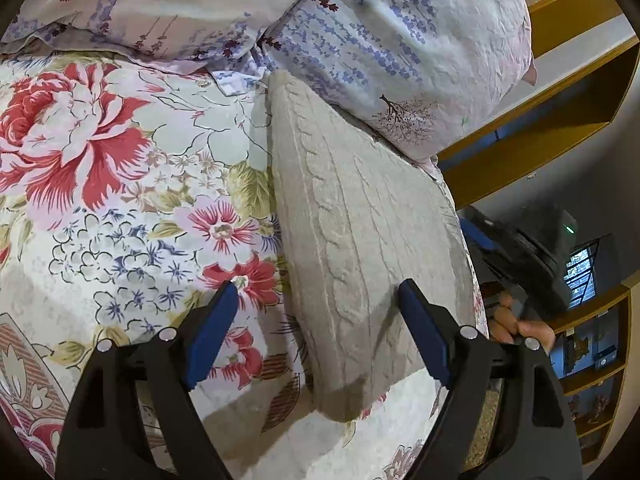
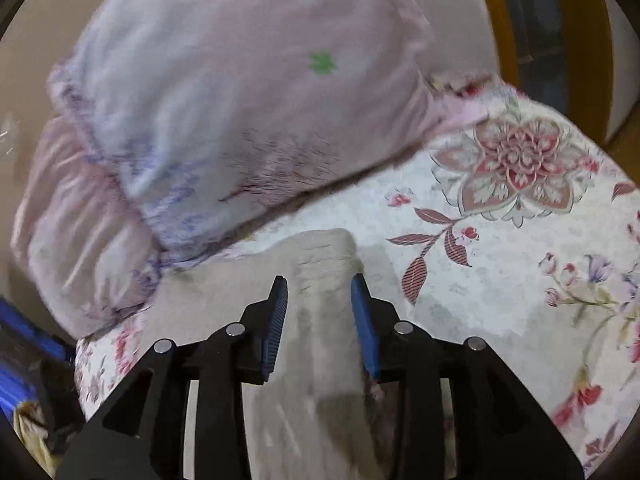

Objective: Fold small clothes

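Beige cable-knit garment [image 1: 360,240] lies on floral bedsheet [image 1: 120,200], far end tucked against lavender-print pillow [image 1: 380,40].

Right gripper [image 2: 320,312]: knit between blue pads [image 2: 362,320], jaws narrowed around bunched fabric; view blurred, firm clamp uncertain.

Left gripper [image 1: 316,320]: jaws wide apart above garment's near end, holding nothing.

Risks:
- Thick knit bunched in right gripper may slip out, fold collapsing.
- Far end near pillow may snag, drag, skew fold.
- Left gripper closing low may pinch bedsheet with knit.
- Other hand [image 1: 516,324] close beside left gripper; collision possible.
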Action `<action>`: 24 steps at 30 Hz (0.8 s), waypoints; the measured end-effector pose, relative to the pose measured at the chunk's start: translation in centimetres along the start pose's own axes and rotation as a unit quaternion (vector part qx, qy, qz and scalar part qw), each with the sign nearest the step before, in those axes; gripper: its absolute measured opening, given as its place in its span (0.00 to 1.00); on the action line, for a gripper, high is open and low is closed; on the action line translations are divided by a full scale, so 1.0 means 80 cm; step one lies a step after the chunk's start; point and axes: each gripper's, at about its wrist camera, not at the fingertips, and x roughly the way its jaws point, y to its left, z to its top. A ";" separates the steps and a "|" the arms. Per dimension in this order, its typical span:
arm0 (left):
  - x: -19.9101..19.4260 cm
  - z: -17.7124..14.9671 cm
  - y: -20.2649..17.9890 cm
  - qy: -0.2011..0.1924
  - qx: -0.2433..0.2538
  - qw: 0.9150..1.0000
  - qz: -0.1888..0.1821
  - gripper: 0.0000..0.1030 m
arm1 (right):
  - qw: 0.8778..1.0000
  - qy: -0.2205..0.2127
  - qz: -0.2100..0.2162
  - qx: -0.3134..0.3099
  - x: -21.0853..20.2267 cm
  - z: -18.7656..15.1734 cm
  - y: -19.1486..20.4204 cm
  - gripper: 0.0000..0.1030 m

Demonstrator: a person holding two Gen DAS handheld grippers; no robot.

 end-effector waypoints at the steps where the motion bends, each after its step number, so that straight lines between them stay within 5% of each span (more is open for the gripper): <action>1: 0.000 0.000 0.000 0.000 -0.001 1.000 0.000 0.80 | 1.000 -0.001 0.008 -0.008 -0.004 -0.001 0.004 0.34; 4: 0.000 -0.001 -0.001 0.000 0.002 1.000 0.001 0.81 | 0.998 0.010 0.039 -0.042 -0.020 -0.018 0.023 0.36; 6: 0.002 0.000 -0.002 -0.001 0.003 1.000 0.002 0.81 | 0.996 0.032 0.047 -0.064 -0.015 -0.034 0.032 0.47; 8: 0.002 -0.001 -0.004 0.000 0.003 1.000 0.002 0.81 | 0.993 0.081 0.013 -0.085 0.016 -0.057 0.029 0.48; 11: 0.001 -0.002 -0.006 0.001 0.001 1.000 -0.001 0.81 | 0.992 0.060 -0.007 -0.114 0.022 -0.066 0.033 0.48; 14: -0.006 -0.003 -0.009 -0.006 0.006 1.000 -0.002 0.81 | 0.994 0.076 0.013 -0.075 0.014 -0.050 0.027 0.52; 18: -0.016 0.001 -0.009 -0.023 0.006 1.000 -0.011 0.81 | 0.998 0.039 0.045 -0.009 -0.013 -0.029 0.002 0.74; 24: -0.014 0.010 -0.010 -0.027 0.005 0.999 -0.016 0.83 | 0.995 0.056 0.052 0.065 -0.009 -0.019 -0.039 0.76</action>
